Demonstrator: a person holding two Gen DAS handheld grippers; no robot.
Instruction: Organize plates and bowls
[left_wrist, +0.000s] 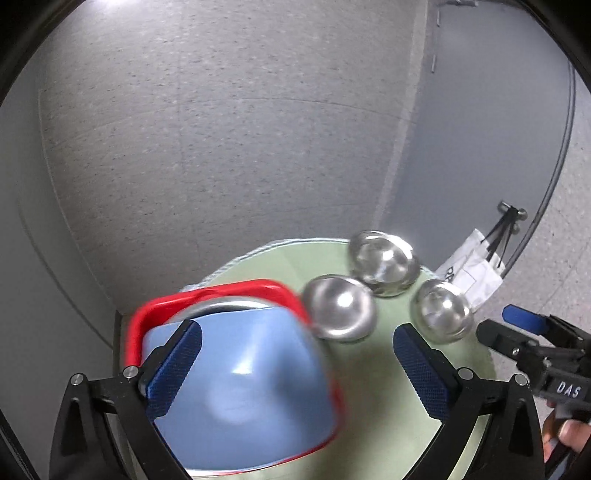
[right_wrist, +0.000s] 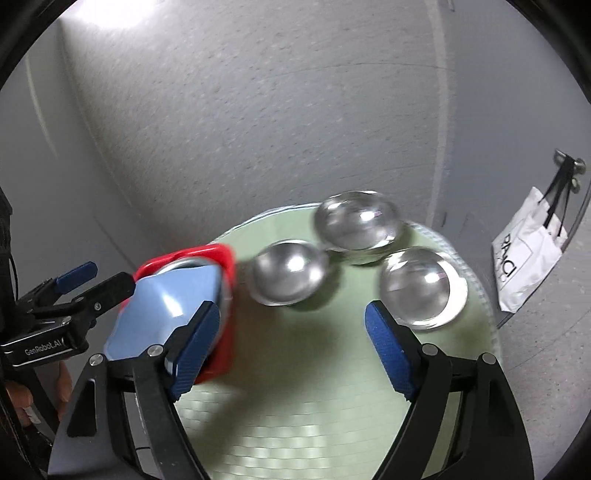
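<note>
A light blue square plate (left_wrist: 243, 391) lies on a red square plate (left_wrist: 207, 295), with a metal rim between them, at the left of a round pale green table (left_wrist: 376, 391). Three steel bowls stand behind: one in the middle (left_wrist: 340, 308), one at the back (left_wrist: 384, 262), one on the right (left_wrist: 441, 310). My left gripper (left_wrist: 297, 369) is open above the plate stack. My right gripper (right_wrist: 291, 343) is open over the table in front of the bowls (right_wrist: 290, 273); the stack (right_wrist: 166, 306) is beside its left finger. Both views are motion-blurred.
A grey speckled wall stands behind the table. A white tote bag (right_wrist: 524, 254) hangs on hooks on a grey door at the right. The right gripper shows at the right edge of the left wrist view (left_wrist: 532, 343), the left one at the left edge of the right wrist view (right_wrist: 74, 295).
</note>
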